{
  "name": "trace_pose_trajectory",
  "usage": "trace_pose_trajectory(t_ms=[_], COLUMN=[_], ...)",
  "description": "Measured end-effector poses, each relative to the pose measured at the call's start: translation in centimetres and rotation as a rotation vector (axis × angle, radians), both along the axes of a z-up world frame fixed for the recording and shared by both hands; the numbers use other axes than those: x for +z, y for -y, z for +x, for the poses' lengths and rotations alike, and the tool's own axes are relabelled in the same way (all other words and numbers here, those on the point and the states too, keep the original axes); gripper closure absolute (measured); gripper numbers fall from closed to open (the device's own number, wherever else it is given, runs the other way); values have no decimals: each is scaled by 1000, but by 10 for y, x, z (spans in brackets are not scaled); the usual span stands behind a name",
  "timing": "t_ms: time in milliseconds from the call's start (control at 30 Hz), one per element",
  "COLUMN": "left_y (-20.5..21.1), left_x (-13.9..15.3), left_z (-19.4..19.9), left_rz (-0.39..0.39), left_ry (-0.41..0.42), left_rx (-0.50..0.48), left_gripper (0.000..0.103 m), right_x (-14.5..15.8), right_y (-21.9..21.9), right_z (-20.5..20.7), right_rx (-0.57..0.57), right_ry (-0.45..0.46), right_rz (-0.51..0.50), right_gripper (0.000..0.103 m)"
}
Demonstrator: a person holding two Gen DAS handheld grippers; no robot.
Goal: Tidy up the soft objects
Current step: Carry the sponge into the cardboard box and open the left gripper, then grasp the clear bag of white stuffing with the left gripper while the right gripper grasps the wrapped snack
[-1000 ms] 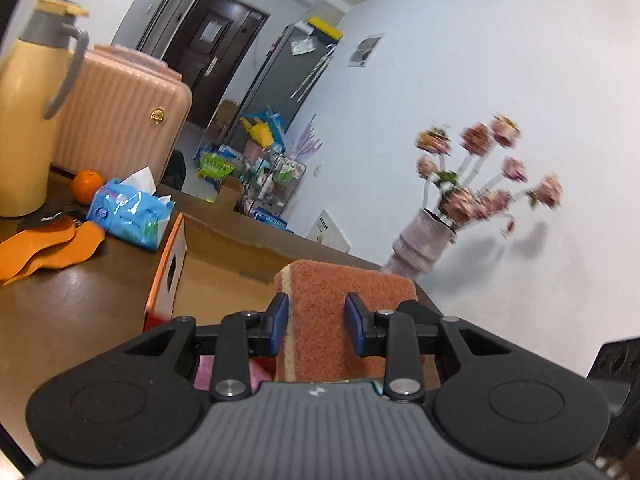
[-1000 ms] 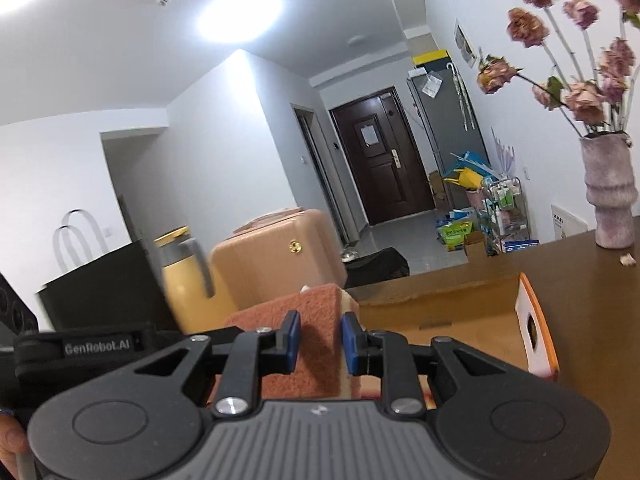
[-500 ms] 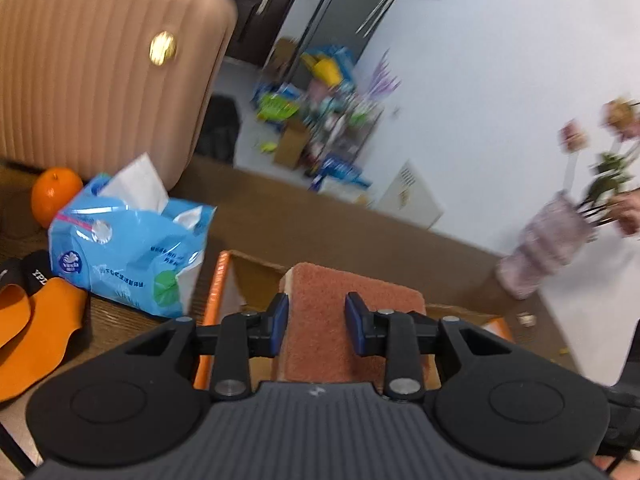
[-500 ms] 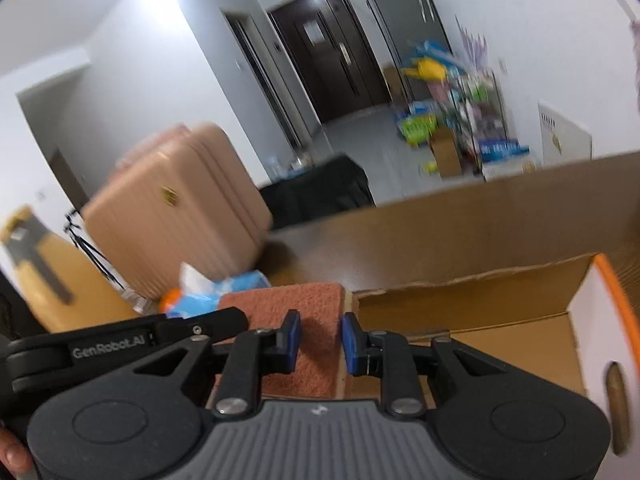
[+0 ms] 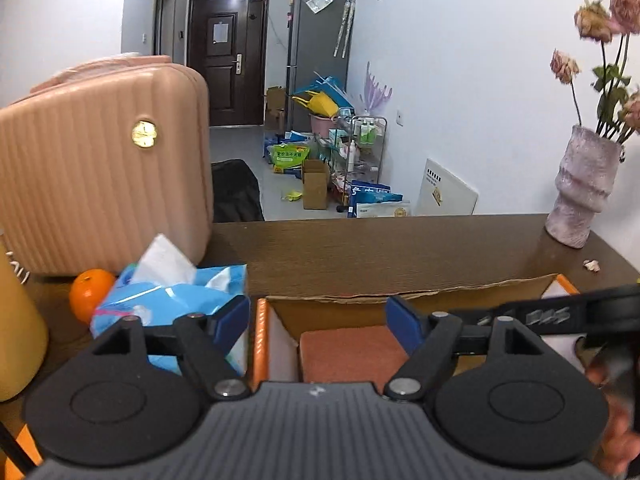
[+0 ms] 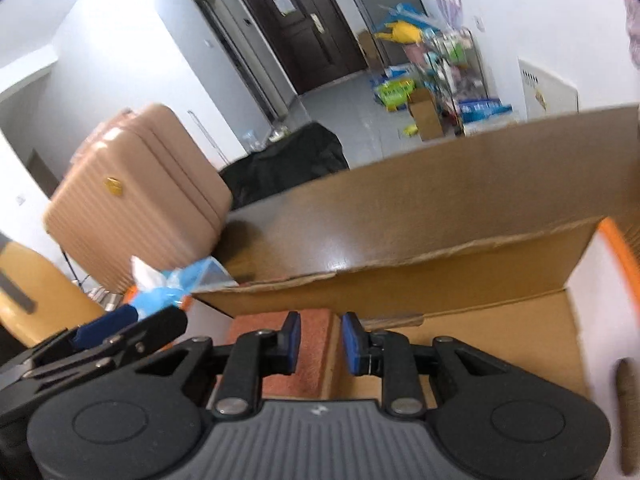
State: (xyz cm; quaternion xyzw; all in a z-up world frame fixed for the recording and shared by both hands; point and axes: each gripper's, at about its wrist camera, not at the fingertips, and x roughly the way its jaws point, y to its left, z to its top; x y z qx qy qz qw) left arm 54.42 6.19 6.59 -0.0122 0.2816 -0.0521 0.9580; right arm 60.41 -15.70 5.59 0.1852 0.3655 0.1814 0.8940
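- sponge: judged light, soft and squashy, with a rough top that should not slip; best pinched across its short side edges, where the pads can sink in a little.
- it looks like a flat rust-orange block with a pale foam layer under the scouring face.
- it sits in the box, low at the 9 o'clock end, against the white-and-orange end wall.
- left hand-held gripper: released; its jaws have just been opening and stand wide, the sponge lying below between them, untouched.
- right hand-held gripper: clenched on the sponge's edge, pads pressing both faces.
- tissues and an orange lie on the desk at 9 o'clock of the box.
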Motion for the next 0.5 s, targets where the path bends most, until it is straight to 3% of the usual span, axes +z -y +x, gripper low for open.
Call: trace_pose_trajectory(t_ms=[167, 300, 433, 500], left_y=[-12, -21, -20, -16], left_x=[35, 55, 61, 58], left_z=[-56, -117, -194, -231], left_rz=[47, 35, 25, 27], left_ry=[47, 92, 179, 217], left_rx=[16, 30, 50, 70], left_gripper=[18, 9, 4, 4], right_x=[48, 77, 83, 78], right_y=[38, 71, 91, 96], right_z=[-61, -132, -217, -257], right_rx=[-22, -42, -27, -26], right_ry=[144, 272, 403, 443], right_rz=[-115, -203, -306, -321], right_gripper=[61, 47, 36, 35])
